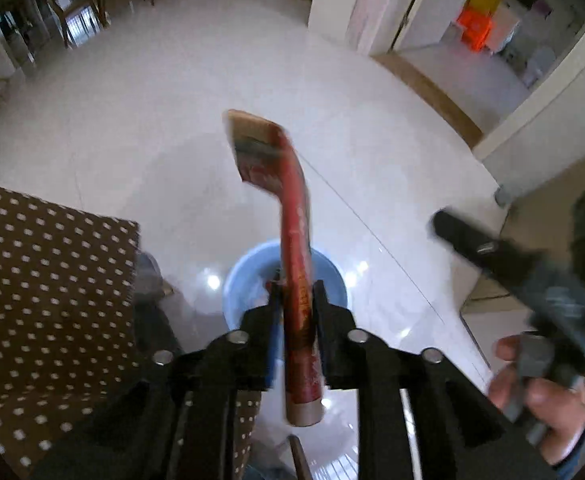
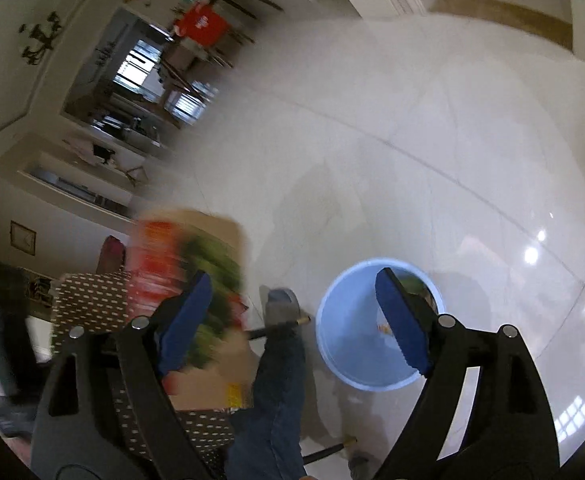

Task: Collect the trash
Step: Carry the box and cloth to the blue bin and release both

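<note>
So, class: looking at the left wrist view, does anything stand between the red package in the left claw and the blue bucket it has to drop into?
Nothing visible does. The red package hangs between the left claw's fingers directly above the open blue bucket, with only clear air between them.

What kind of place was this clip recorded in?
Most likely a home's living and dining area: glossy white tiled floor, wooden dining chairs by a window, a dotted tablecloth, and a blue bin on the floor.
</note>
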Demonstrator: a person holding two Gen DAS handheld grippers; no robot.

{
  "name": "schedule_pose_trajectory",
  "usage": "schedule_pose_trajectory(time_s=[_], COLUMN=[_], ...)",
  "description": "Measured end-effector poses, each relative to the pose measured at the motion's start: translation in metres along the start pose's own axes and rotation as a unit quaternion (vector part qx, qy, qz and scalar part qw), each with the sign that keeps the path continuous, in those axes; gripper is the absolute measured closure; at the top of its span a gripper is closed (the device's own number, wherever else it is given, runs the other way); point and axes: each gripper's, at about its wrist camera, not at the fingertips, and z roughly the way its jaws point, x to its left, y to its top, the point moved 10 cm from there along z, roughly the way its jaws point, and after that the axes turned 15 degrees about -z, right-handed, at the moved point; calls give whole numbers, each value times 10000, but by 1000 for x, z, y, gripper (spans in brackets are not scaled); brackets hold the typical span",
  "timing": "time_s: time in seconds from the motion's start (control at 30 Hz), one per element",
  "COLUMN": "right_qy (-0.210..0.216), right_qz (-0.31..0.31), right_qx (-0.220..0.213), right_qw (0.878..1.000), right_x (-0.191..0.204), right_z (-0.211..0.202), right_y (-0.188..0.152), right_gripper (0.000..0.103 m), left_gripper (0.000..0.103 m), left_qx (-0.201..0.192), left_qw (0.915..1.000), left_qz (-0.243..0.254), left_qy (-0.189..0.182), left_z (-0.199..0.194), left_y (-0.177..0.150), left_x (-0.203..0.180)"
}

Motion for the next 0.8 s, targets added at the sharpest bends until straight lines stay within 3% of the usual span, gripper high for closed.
schedule_pose_trajectory(time_s=[0.03,0.07,0.1,0.27,0.33,0.6,0.8], right_qy=[21,35,44,10,-75,-354,-485], right_qz=[-39,-87,-151,-289,-291,-420,-650], right_qx=[-47,-80,-111,-194,-219,-494,-743], right_qw=[10000,9999,9998,9994,9993,9973,9939], right_x=[5,9,14,30,34,56,90], right_z=[-3,-4,-8,-17,-22,-48,-77], right_y=[3,4,6,9,9,20,24], right_gripper=[19,19,19,15,9,6,6], left_gripper=[47,18,15,15,15,13,12], left_qx=[61,58,25,-70,-173,-900,-1588], left_qw=[10000,9998,9997,9991,9986,9925,9818], left_qz=[-62,-165,-233,-334,-383,-323,-247], left_qy=[-10,-21,-45,-234,-312,-765,-1010], left_z=[4,4,4,-17,-29,-108,-179], left_y=[0,2,3,1,-2,-17,-37], left_x=[1,2,3,7,9,16,25])
